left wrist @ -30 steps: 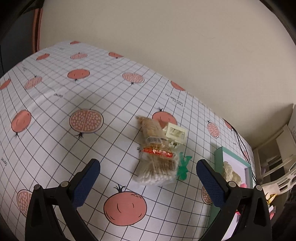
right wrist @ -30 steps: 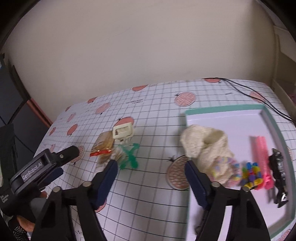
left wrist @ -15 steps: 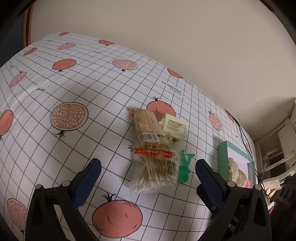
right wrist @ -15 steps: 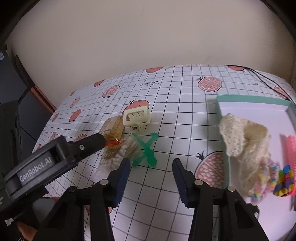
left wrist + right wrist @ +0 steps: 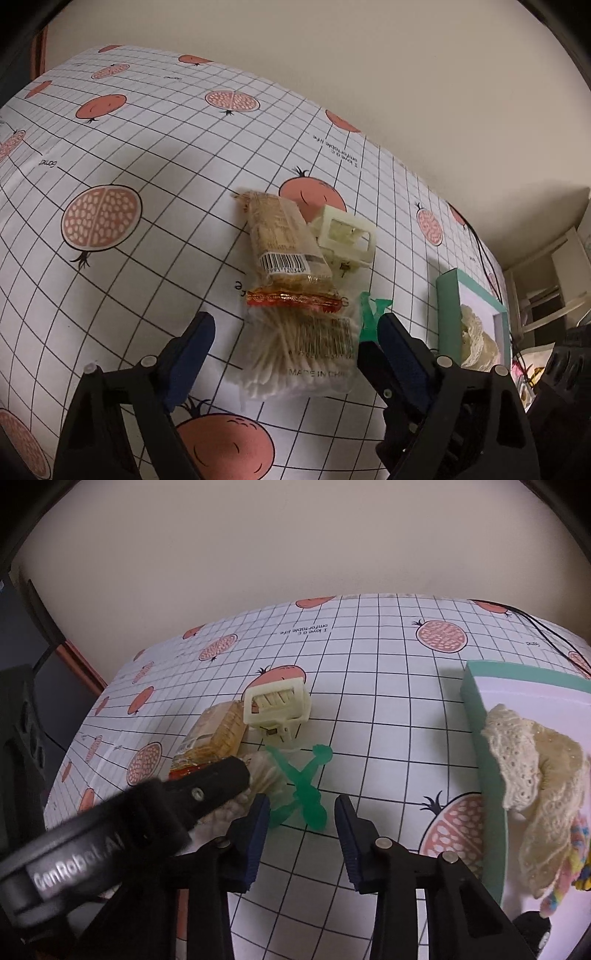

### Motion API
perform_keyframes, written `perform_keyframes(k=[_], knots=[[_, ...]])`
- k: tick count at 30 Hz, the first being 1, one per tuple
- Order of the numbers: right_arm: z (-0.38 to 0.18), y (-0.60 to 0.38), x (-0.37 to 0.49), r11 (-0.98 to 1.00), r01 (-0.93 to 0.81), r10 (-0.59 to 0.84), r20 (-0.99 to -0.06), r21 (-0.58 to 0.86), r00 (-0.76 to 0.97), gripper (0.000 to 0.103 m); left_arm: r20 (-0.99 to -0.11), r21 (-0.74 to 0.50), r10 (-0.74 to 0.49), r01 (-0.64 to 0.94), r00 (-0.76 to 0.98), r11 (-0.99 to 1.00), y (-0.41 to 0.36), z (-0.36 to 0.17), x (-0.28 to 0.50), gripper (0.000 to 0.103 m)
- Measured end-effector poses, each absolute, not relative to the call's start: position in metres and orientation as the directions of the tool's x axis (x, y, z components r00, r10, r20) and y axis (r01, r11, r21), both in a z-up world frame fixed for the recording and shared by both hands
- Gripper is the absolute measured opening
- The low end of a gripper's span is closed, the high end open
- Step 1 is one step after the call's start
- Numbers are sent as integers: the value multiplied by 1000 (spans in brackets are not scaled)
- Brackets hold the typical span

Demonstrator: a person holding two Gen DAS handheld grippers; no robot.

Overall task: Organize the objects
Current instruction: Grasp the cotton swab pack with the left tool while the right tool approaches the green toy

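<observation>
Cotton-swab bag [image 5: 295,347] lies lengthwise away from spread left fingers [image 5: 190,349] — right fingers [image 5: 258,827] (spread) flank green clip [image 5: 304,790].

Cotton swab bag [image 5: 299,354]: "MADE IN CHINA" was printed along its lower edge, the last letters hard to make out.
Barcode label [image 5: 284,263]: it sat on the amber packet [image 5: 275,236]; the digits under the bars were only partly legible.
Tablecloth [image 5: 369,672]: "I love a comfortable life" stood upside down in small print.
Left hand-held gripper [image 5: 122,823]: its body read "GenRobot.AI" in white.
</observation>
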State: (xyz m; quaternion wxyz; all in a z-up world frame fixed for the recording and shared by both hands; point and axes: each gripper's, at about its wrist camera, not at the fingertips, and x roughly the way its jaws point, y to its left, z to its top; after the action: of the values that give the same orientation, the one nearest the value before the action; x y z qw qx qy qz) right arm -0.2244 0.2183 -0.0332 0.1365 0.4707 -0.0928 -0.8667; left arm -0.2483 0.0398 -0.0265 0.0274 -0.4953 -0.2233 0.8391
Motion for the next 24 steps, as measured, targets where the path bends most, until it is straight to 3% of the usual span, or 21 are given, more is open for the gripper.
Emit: perform_keyframes(k=[8, 13, 15, 24], knots=[[-40, 216, -229, -943, 152, -331, -792, 295, -513, 36, -821, -411, 273, 187, -502, -892, 36, -34, -249, 78], [-41, 216, -229, -938, 156, -345, -787, 310, -511, 34, -814, -438, 300, 187, -497, -880, 36, -36, -249, 67], [-41, 217, -228, -932, 153, -359, -785, 328, -505, 32, -817, -439, 302, 190, -492, -878, 35, -37, -251, 58], [-37, 222, -222, -922, 148, -381, -780, 357, -495, 30, -819, -432, 305, 172, -486, -885, 42, -36, -256, 48]])
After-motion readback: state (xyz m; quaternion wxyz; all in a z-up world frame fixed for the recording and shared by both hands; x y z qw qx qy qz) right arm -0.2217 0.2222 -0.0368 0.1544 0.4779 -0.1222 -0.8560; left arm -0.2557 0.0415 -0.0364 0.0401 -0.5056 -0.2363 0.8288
